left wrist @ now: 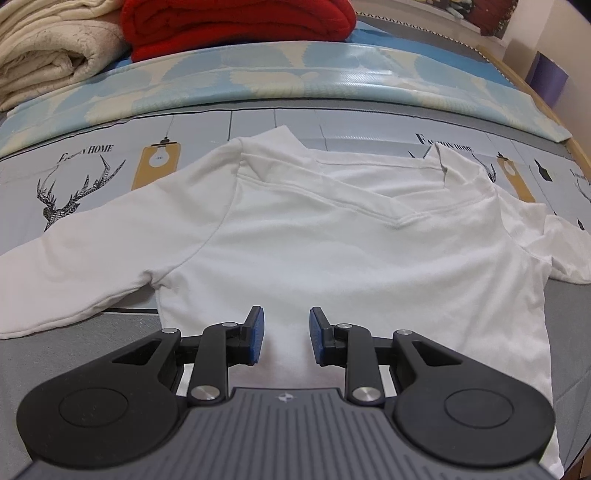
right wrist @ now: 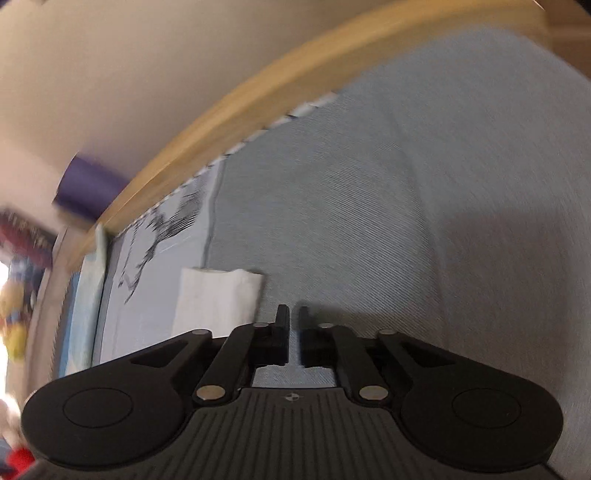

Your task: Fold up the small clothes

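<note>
A white long-sleeved shirt [left wrist: 332, 240] lies spread flat on the bed, collar at the far side, its sleeves running out to the left and right. My left gripper [left wrist: 286, 314] hovers over the shirt's lower body, open, with nothing between its blue pads [left wrist: 256, 325]. In the blurred right wrist view, my right gripper [right wrist: 294, 314] is over bare grey sheet [right wrist: 406, 221]. Its fingers stand a narrow gap apart, with only sheet showing between them. A white cloth end [right wrist: 218, 299], probably a sleeve cuff, lies just left of those fingers, apart from them.
Folded red blanket [left wrist: 240, 26] and cream blanket [left wrist: 48, 48] are stacked at the far left of the bed, behind a blue patterned mat [left wrist: 295, 77]. A wooden bed rail [right wrist: 258, 92] borders the sheet, with a purple box [right wrist: 88, 184] beyond it.
</note>
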`<state>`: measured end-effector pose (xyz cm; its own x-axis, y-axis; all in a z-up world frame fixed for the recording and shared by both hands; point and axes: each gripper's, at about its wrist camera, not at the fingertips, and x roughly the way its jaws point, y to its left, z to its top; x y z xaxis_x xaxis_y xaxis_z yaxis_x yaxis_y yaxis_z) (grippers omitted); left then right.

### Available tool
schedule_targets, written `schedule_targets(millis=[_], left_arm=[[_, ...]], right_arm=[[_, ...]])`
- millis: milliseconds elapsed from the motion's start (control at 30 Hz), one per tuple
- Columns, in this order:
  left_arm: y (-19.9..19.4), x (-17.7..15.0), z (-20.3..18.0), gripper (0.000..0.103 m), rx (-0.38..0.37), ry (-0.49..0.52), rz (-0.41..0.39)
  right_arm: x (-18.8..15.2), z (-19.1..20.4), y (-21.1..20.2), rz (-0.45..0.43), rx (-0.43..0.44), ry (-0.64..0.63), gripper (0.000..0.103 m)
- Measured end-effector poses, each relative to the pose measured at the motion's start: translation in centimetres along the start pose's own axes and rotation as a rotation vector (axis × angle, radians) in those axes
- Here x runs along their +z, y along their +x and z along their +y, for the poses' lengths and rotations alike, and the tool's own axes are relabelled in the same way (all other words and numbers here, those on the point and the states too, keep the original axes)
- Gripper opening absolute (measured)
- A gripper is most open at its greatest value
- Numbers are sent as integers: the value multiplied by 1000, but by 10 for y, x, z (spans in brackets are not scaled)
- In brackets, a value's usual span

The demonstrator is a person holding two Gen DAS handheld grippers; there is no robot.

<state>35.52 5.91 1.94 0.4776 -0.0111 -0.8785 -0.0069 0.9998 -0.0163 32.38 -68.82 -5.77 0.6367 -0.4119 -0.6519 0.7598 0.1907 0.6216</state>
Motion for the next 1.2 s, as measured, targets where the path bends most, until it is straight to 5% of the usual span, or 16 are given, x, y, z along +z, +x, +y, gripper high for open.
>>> schedule_targets(millis=[100,233,333,367,567,667,767,933,1200], left_arm=[[3,-1,1,30,12,1,7],[7,-3,3,30,22,-2,22],[9,-4,4,30,28,6,26],[10,-4,6,30,29,4,27],[6,0,10,30,15,-9,15],[5,-3,11,30,-3,10,17],[7,-10,16,30,-3,17,43],[0,-19,25,30,-4,9,42],[-7,-24,35,30,3,11,36]], right_arm=[[1,7,7,23,77,-33,44],[1,17,24,46,85,-77,43],[3,31,33,34,77,-138,30],[2,34,33,31,73,-145,3],[-2,40,6,-153,-58,-146,2],[-2,21,11,-83,-128,-27,4],[-5,28,1,-109,-148,-68,9],[-12,21,1,-42,-108,-67,11],[-10,23,-5,-75,-39,-48,3]])
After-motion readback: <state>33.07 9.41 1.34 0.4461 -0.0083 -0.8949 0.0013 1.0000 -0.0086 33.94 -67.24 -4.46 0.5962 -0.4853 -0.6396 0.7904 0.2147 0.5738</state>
